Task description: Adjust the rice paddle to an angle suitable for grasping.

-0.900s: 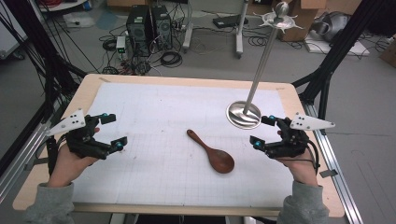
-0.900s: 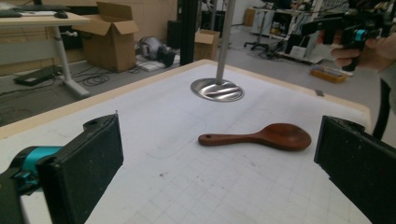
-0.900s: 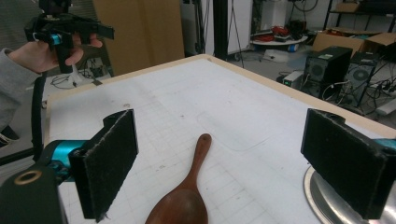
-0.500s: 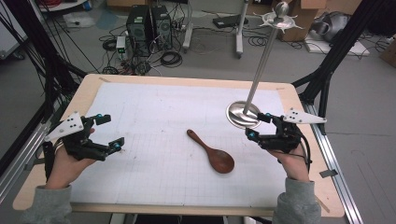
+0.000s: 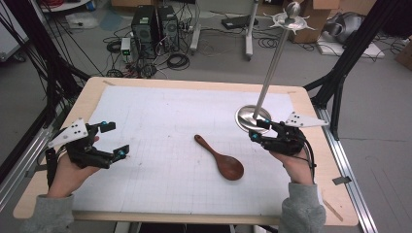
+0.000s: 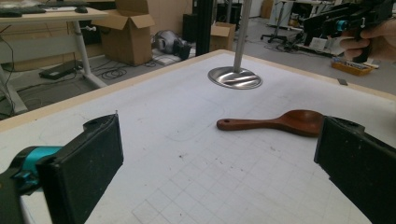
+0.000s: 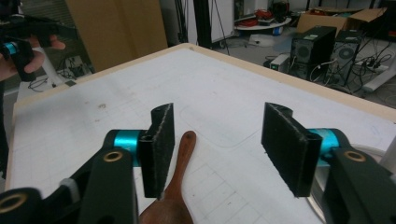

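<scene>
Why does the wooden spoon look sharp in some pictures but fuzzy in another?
In the high view the wooden spoon lies sharp under soft, even light. In the left gripper view it is clear, while the near black jaws look soft. In the right gripper view its bowl sits too close, so it blurs.

Reddish-brown wooden spoon point(image 5: 221, 158) on white grid-ruled mat point(image 5: 160, 121); shiny silver stand base point(image 5: 247, 118), blk jaws w/ teal accents.

Open worktop around the spoon

The spoon point(image 5: 221, 158) lies alone mid-worktop point(image 5: 160, 111), bare paper on every side. The stand point(image 5: 252, 118), its pole slanting up, crowds the far right, just beside the right gripper point(image 5: 256, 130).
</scene>
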